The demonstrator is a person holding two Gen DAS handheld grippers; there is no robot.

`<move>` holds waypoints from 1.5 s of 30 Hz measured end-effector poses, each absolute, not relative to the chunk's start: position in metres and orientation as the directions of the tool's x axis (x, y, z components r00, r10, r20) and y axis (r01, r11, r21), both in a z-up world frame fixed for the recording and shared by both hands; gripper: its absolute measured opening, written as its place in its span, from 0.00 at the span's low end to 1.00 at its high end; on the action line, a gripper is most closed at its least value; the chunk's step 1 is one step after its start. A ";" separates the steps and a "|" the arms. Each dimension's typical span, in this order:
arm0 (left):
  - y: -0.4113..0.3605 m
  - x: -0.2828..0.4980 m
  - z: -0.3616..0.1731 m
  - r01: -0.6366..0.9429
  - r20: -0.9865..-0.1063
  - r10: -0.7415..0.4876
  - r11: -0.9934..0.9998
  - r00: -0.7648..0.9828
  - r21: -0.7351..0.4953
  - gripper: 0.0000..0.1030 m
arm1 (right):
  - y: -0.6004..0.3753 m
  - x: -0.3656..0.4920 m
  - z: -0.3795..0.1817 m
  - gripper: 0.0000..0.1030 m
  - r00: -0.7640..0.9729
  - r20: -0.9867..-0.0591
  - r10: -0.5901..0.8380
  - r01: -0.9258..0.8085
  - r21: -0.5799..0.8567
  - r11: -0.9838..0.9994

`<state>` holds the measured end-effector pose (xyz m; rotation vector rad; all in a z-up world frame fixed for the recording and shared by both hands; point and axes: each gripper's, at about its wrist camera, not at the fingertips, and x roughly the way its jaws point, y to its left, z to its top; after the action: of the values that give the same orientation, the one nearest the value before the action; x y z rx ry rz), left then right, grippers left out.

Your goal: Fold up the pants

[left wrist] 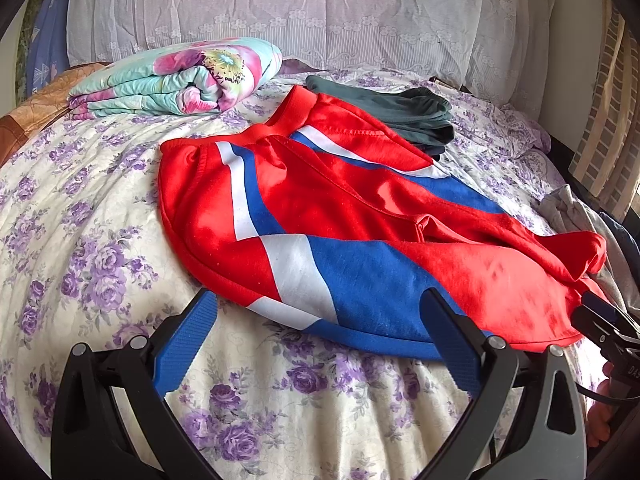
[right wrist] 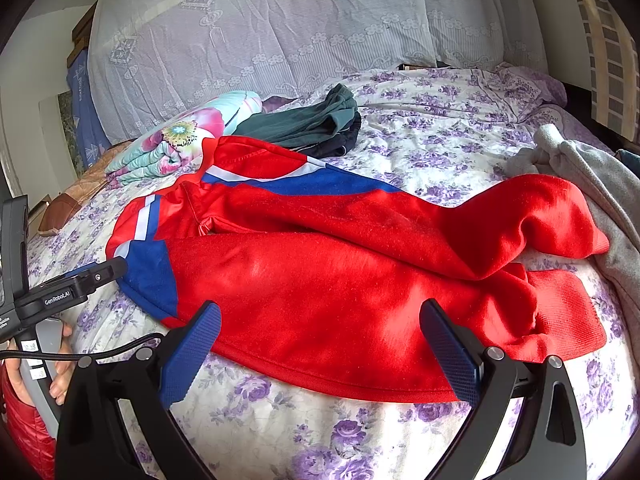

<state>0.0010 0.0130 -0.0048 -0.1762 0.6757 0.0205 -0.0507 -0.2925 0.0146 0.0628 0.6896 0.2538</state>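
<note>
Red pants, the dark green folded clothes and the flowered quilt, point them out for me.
red pants (right wrist: pixel 320 292): right wrist view, on the near leg.
dark green folded clothes (left wrist: pixel 404 110): left wrist view, on the top layer.
flowered quilt (left wrist: pixel 176 80): left wrist view, on the folded side.

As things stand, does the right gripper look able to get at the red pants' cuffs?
Probably yes. The right gripper is open over the near leg of the red pants, and the cuffs lie uncovered to its right, with nothing between.
</note>
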 end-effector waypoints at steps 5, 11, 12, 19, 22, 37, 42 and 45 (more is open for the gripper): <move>0.013 0.001 -0.005 -0.077 -0.624 -0.039 0.985 0.780 -0.157 0.96 | -0.293 -0.050 0.015 0.97 0.741 -0.622 0.253 -0.212 0.141 0.967; 0.014 0.001 -0.005 -0.077 -0.625 -0.039 0.985 0.780 -0.157 0.96 | -0.293 -0.051 0.015 0.97 0.741 -0.622 0.253 -0.211 0.143 0.967; 0.014 0.001 -0.005 -0.077 -0.625 -0.039 0.985 0.780 -0.157 0.96 | -0.293 -0.050 0.015 0.97 0.741 -0.622 0.254 -0.211 0.143 0.967; 0.014 0.002 -0.005 -0.076 -0.625 -0.041 0.984 0.780 -0.160 0.96 | -0.293 -0.050 0.015 0.97 0.740 -0.623 0.254 -0.210 0.144 0.967; 0.014 0.002 -0.005 -0.076 -0.624 -0.041 0.984 0.780 -0.160 0.96 | -0.293 -0.049 0.015 0.97 0.738 -0.625 0.254 -0.209 0.146 0.967; 0.012 0.000 -0.009 -0.079 -0.625 -0.048 0.982 0.779 -0.173 0.96 | -0.293 -0.049 0.010 0.97 0.732 -0.632 0.256 -0.206 0.153 0.966; 0.013 0.000 -0.009 -0.079 -0.625 -0.048 0.982 0.779 -0.174 0.96 | -0.293 -0.048 0.010 0.97 0.731 -0.632 0.256 -0.206 0.154 0.966; 0.013 -0.001 -0.009 -0.079 -0.625 -0.050 0.981 0.779 -0.176 0.96 | -0.293 -0.048 0.009 0.97 0.731 -0.633 0.256 -0.205 0.154 0.966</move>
<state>-0.0006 0.0133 -0.0088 -0.1976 0.6784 0.0158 -0.0480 -0.2928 0.0094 0.0755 0.7076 0.2544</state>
